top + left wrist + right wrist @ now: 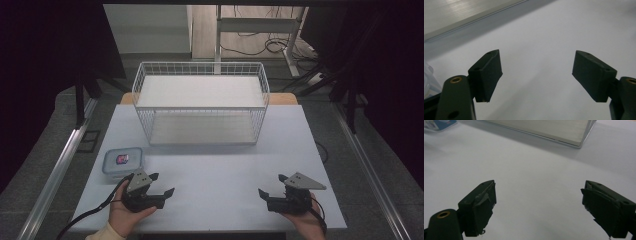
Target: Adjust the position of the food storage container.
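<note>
A white wire basket stands at the back middle of the white table. A clear lidded container with a small red and blue item inside lies front left. My left gripper rests just right of and below that container, held by a hand, jaws open and empty. My right gripper sits at the front right in the other hand, also open with nothing between its jaws. In the left gripper view my left gripper is over bare table. In the right gripper view my right gripper faces the basket's base.
The container's corner appears at the top left of the right gripper view. Metal rails run along both sides of the table on the floor. A desk frame with cables stands behind the basket.
</note>
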Demonstrator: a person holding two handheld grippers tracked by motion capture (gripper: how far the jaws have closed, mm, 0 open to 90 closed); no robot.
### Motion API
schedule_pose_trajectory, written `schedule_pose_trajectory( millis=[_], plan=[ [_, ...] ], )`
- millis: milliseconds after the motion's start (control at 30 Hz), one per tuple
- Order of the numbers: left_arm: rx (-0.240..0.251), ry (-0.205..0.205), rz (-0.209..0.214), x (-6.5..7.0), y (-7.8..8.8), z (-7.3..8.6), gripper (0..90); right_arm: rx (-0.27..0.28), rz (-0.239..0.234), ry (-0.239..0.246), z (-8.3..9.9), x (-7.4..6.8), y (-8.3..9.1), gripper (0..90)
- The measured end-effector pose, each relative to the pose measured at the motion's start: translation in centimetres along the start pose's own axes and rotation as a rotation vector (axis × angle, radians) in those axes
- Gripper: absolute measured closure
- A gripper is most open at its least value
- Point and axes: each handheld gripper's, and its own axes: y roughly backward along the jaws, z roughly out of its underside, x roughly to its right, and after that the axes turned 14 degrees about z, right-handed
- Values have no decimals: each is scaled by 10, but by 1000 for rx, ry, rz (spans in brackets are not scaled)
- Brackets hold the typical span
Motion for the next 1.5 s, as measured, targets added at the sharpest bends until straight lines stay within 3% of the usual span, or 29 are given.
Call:
schedule_pose_trajectory(
  millis=[767, 800, 933, 1033, 1100, 1267, 1500],
  plan=[
    [-8, -3, 4, 0, 0, 0, 232, -11, -15, 18, 2, -2, -2, 148],
    [-8, -3, 5, 0, 0, 0, 232, -5, -40, 5, 1, -3, -1, 150],
    [-3, -2, 3, 1, 2, 0, 233, 4, -60, -3, -1, -5, 1, 155],
    [13, 10, 11, 2, 6, -2, 234, 3, -59, -2, 0, -5, 1, 156],
    [30, 43, 38, 2, 12, -6, 234, 6, -58, -3, -1, -5, 1, 158],
    [56, 56, 26, 0, 22, -10, 236, 11, -54, 1, -1, -5, 3, 161],
    [77, 111, 8, -8, 48, -20, 257, 3, -47, -2, -1, -4, 2, 169]
  ],
)
